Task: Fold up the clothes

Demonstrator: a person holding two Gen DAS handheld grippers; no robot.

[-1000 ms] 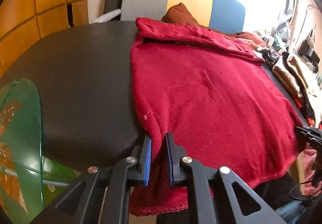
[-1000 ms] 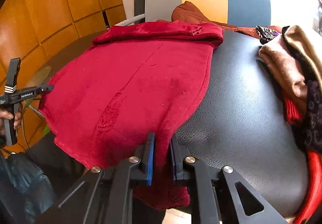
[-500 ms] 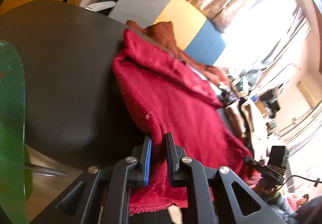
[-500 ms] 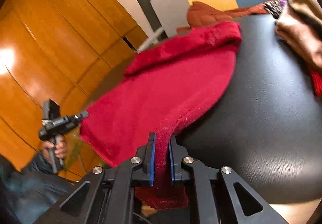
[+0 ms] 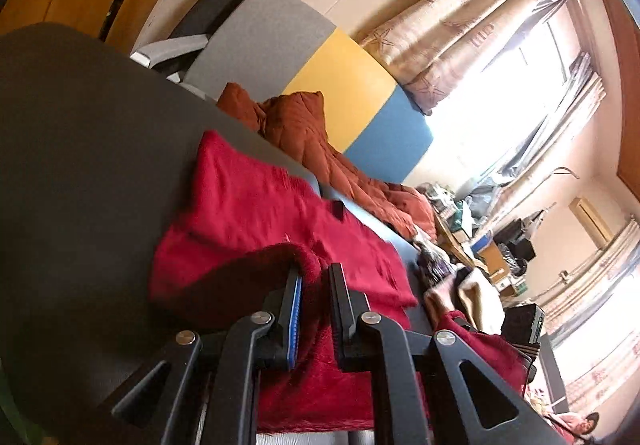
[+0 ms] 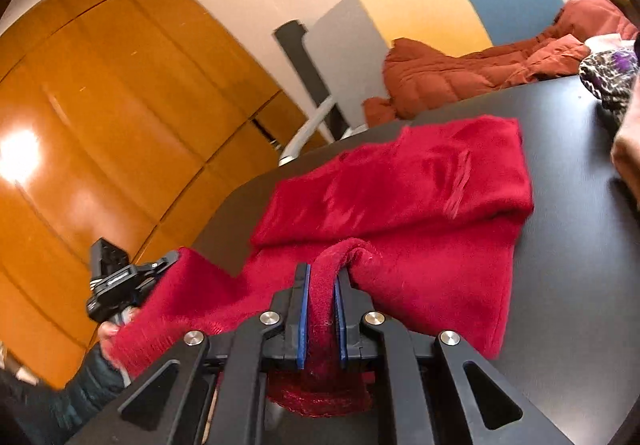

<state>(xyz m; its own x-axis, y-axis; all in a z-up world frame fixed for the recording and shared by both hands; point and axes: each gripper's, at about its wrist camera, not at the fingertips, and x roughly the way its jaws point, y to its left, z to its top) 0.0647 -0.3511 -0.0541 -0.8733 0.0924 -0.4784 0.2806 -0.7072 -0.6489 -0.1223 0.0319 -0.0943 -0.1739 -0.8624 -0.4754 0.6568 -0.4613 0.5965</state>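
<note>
A red garment lies across a black table, its near edge lifted off the surface by both grippers. The right gripper has its jaws nearly closed on a raised fold of that edge, cloth bunched between the blue pads and hanging below them. The left gripper, seen at the garment's left corner in the right view, pinches the other end, fabric filling its narrow gap. The garment's long axis runs left to right, its far part folded over. An orange quilt lies beyond the table.
</note>
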